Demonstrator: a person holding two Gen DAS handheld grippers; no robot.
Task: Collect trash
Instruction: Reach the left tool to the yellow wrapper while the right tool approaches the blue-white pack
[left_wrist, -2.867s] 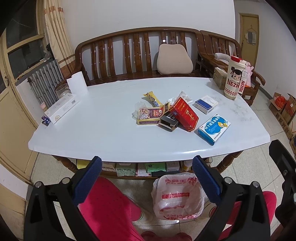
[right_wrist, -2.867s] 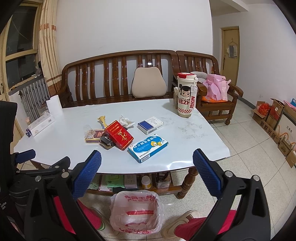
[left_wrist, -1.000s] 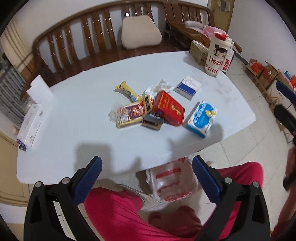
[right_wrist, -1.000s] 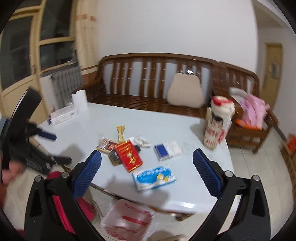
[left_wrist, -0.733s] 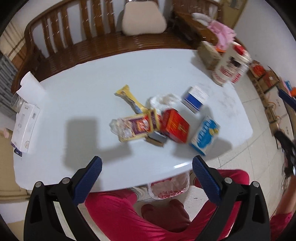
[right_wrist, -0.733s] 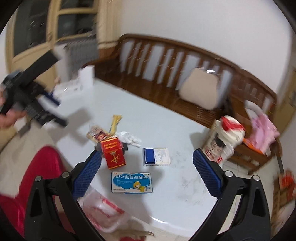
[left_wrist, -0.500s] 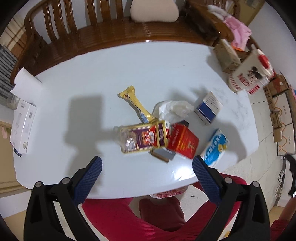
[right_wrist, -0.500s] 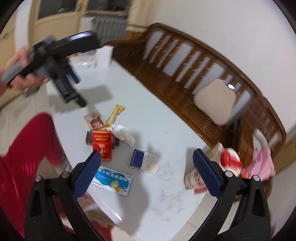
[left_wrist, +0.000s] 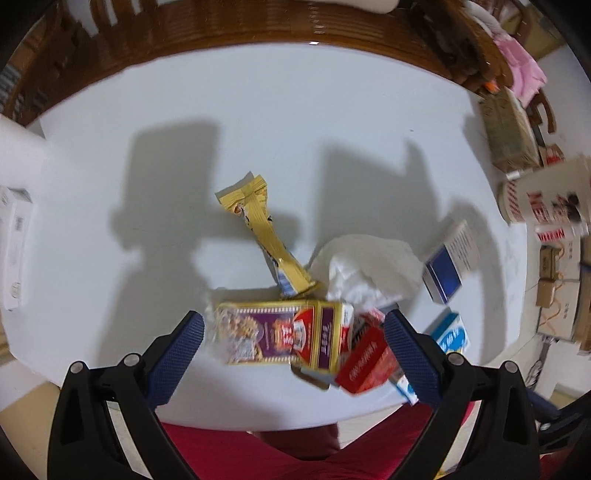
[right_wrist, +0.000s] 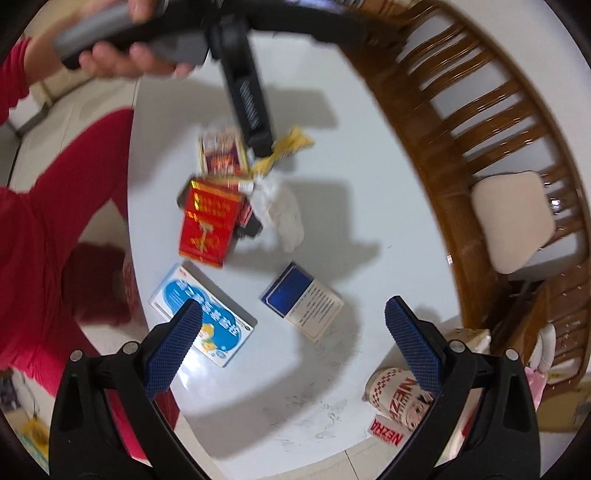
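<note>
The white table (left_wrist: 295, 110) carries a gold wrapper (left_wrist: 264, 229), crumpled tissue (left_wrist: 365, 269) and boxes.

red box (right_wrist: 208, 224), gold wrapper (left_wrist: 264, 230), white table (left_wrist: 295, 122)

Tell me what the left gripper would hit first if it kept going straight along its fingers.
Most likely the purple-and-gold snack packet, which lies between the open fingers of the left gripper in its own view. The red box sits nearer its right finger. Depth is unclear, so this is a judgement.
</note>
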